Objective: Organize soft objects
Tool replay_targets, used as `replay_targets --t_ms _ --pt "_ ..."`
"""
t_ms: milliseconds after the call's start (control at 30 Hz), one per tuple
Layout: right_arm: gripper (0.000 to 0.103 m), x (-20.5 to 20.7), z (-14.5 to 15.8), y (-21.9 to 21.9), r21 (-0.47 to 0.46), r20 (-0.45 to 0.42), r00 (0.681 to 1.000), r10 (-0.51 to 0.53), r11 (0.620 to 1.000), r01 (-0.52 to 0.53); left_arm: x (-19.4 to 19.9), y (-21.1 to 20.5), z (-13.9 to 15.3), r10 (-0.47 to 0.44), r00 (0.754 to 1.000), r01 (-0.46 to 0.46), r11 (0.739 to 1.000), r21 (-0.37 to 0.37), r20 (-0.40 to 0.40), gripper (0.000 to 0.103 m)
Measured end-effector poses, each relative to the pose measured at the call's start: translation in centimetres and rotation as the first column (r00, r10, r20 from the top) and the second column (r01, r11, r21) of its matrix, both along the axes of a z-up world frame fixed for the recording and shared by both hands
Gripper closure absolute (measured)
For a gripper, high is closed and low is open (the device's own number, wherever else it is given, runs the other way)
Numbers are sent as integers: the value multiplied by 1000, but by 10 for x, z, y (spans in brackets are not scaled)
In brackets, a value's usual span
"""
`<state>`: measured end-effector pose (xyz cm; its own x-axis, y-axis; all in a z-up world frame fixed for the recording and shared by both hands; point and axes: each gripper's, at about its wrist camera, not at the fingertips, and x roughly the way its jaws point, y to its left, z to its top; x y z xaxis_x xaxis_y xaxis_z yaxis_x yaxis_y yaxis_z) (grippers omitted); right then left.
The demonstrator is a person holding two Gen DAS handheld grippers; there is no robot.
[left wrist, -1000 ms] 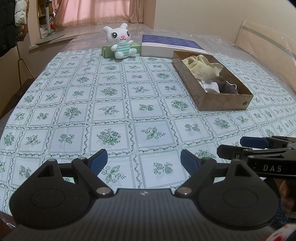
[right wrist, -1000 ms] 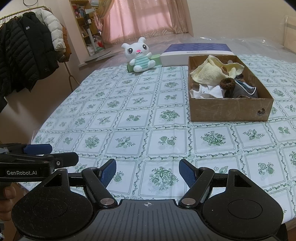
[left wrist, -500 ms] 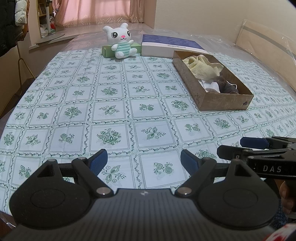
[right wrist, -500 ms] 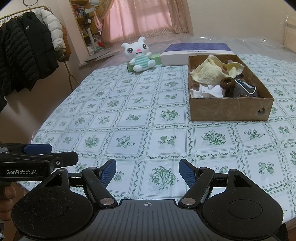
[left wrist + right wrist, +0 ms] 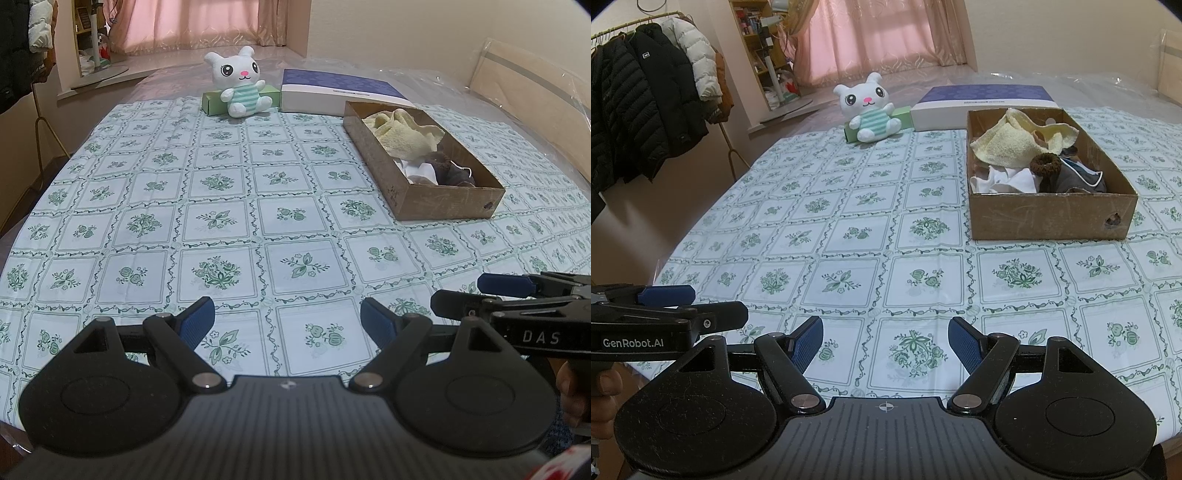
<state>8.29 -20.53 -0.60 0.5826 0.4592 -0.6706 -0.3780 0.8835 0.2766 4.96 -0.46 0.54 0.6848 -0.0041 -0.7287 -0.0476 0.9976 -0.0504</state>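
A: Nearest items?
B: Left hand-held gripper [image 5: 287, 325] and right hand-held gripper [image 5: 885, 341], both spread wide, nothing held, poised short of the cardboard box [image 5: 1049, 216], likely awaiting a pick.
A: Soft objects?
B: Yellow towel [image 5: 1008, 144], white cloth [image 5: 1008, 181], brown scrunchie [image 5: 1044, 163] inside the box; plush bunny [image 5: 870, 109] beyond its far-left corner.
A: Room?
B: Open tabletop [image 5: 849, 236] left of the box.
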Motion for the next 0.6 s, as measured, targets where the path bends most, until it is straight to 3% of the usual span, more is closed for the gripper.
replay_targets --t_ms 600 --pt "28 -2 -7 2 -1 -5 1000 -1 1000 1 3 -1 -6 -1 1000 1 1000 -5 -9 18"
